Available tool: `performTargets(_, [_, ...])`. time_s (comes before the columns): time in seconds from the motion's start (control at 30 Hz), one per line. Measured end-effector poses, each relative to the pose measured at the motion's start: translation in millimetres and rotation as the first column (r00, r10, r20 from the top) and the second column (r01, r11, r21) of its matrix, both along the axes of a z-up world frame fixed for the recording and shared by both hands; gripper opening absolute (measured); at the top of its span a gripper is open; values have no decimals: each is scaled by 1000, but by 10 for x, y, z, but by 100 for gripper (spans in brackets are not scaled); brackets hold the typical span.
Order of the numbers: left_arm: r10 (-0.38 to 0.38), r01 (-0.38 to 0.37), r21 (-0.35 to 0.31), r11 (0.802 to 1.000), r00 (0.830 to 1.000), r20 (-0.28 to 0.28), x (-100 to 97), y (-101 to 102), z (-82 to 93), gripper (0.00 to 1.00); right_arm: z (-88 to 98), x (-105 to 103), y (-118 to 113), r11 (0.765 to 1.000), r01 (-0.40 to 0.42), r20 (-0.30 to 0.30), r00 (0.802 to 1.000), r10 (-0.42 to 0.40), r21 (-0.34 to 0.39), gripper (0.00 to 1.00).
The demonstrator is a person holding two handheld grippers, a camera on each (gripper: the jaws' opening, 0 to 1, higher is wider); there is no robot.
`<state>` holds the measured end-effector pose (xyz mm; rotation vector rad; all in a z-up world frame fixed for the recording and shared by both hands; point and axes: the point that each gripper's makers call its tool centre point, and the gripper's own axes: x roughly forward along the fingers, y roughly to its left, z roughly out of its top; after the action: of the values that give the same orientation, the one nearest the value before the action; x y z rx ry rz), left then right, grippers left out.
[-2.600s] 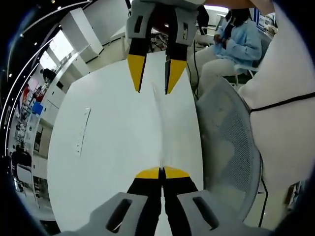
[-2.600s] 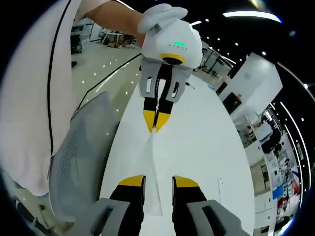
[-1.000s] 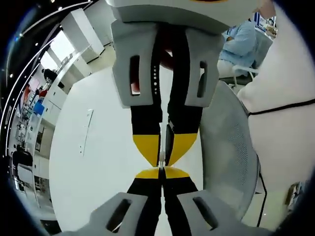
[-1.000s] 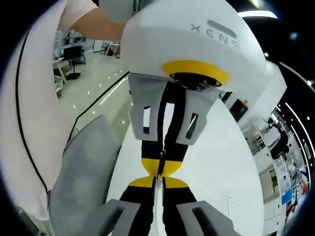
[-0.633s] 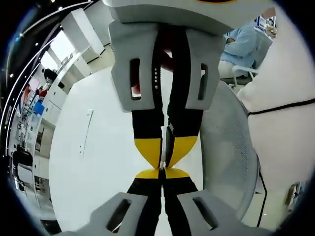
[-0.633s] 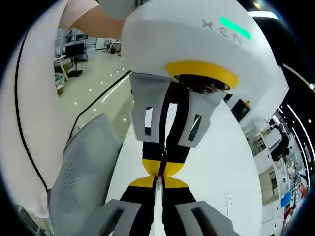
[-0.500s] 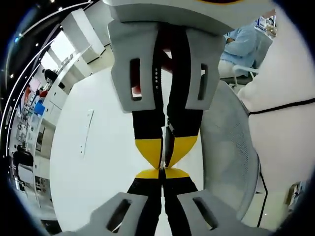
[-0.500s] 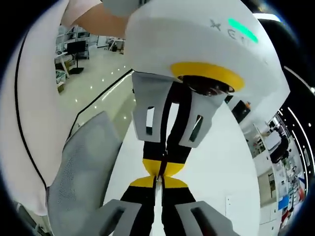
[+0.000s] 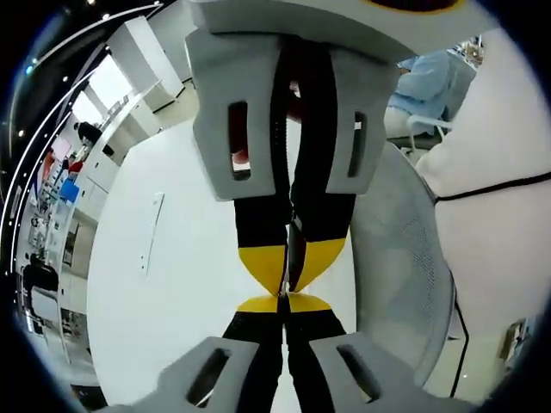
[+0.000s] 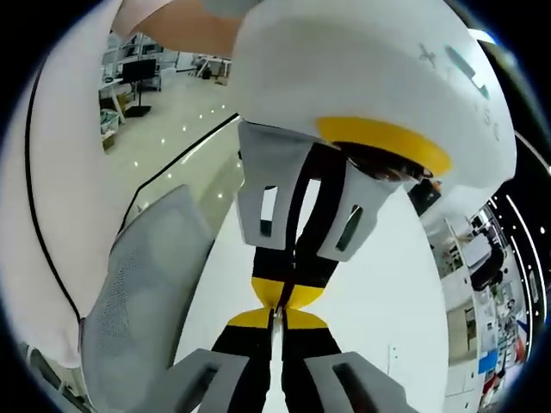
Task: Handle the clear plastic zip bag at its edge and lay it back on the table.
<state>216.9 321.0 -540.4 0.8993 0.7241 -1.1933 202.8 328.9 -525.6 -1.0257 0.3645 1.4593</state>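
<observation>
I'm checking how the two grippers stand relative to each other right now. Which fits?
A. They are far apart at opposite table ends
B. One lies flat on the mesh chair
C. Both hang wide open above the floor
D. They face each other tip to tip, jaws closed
D: in the left gripper view the left gripper meets the right gripper tip to tip, jaws closed, above the white table.

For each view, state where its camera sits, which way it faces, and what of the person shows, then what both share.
Left gripper view: rides on the left claw, looking along its shut jaws across the white table at the right claw, tip to tip; the person's white-clad torso at right.
Right gripper view: rides on the right claw, facing the left claw head on; a bare forearm at top, white clothing at left.
Shared: both claws, the table, the grey mesh chair, a thin clear zip bag edge between the right claw's jaws.
</observation>
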Motion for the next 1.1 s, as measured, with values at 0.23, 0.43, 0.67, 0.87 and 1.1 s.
performTargets(0.23, [-1,1,-5,1000,1000,-2,4,-8,-5,0,-1,-14,-10,1000,-9,11,1000,10,-26,0])
performTargets(0.43, [-2,2,-10,1000,1000,0,4,-20,5,0,5,-8,-20,999,-10,15,1000,10,-35,0])
performTargets(0.67, [-3,3,-10,1000,1000,-1,-3,-31,2,0,-8,-11,-45,998,1,11,1000,0,-60,0])
performTargets(0.87, [-4,3,-12,1000,1000,-6,-10,-40,1,0,-13,-8,-56,998,2,6,1000,-2,-65,0])
performTargets(1.1, [-8,8,-8,1000,1000,-6,-17,-47,-7,0,-19,-15,-83,997,1,10,1000,0,-80,0])
